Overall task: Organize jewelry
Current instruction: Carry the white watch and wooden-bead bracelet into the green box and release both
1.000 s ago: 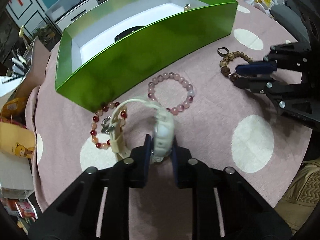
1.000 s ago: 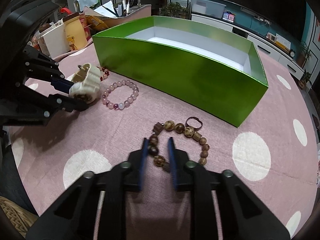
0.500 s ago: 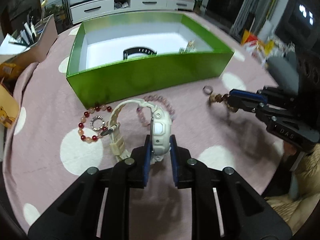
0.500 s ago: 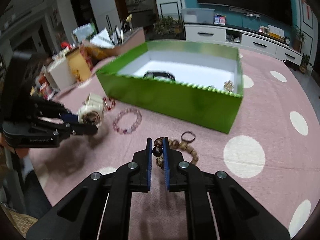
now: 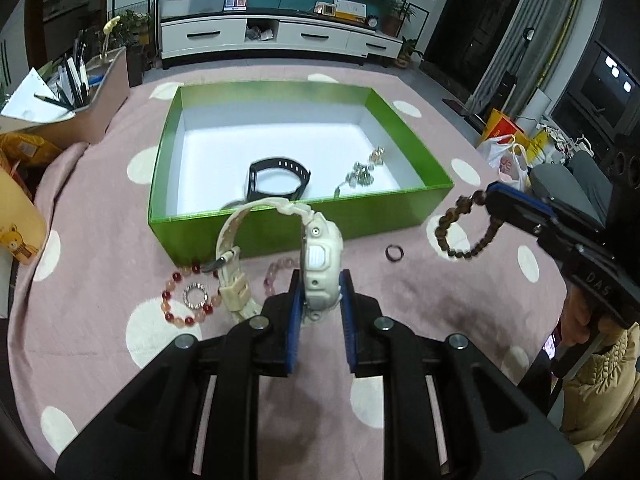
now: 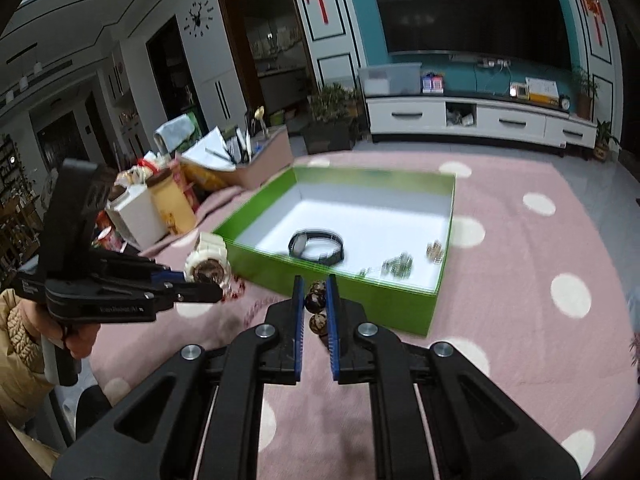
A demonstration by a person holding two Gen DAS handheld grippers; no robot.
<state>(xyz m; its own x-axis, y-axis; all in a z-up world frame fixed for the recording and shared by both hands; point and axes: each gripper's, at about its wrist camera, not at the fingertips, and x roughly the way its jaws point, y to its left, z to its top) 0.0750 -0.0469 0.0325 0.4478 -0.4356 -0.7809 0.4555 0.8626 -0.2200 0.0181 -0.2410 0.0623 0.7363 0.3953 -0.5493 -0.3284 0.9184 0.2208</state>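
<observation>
My left gripper point(image 5: 319, 280) is shut on a cream watch point(image 5: 320, 256) and holds it in the air before the near wall of the green box point(image 5: 360, 220). My right gripper point(image 6: 314, 288) is shut on a brown bead bracelet point(image 6: 314, 300), which hangs in the left wrist view point(image 5: 460, 228) right of the box. The box holds a black band point(image 5: 278, 178) and a small metal chain point(image 5: 360, 170). On the cloth lie a red bead bracelet point(image 5: 176, 304), a small silver ring point(image 5: 194, 294), a pink bracelet point(image 5: 276, 274) and a dark ring point(image 5: 394, 252).
The table has a pink cloth with white dots point(image 5: 460, 300). A pen holder box point(image 5: 92, 112) and yellow packages point(image 5: 16, 232) stand at the left. A TV cabinet point(image 5: 280, 36) is far behind. The person's coat sleeve point(image 5: 596, 376) is at the right.
Both grippers have risen well above the cloth, the left with the watch and the right with the brown bracelet. The box interior now shows from above. The dark ring stayed on the cloth.
</observation>
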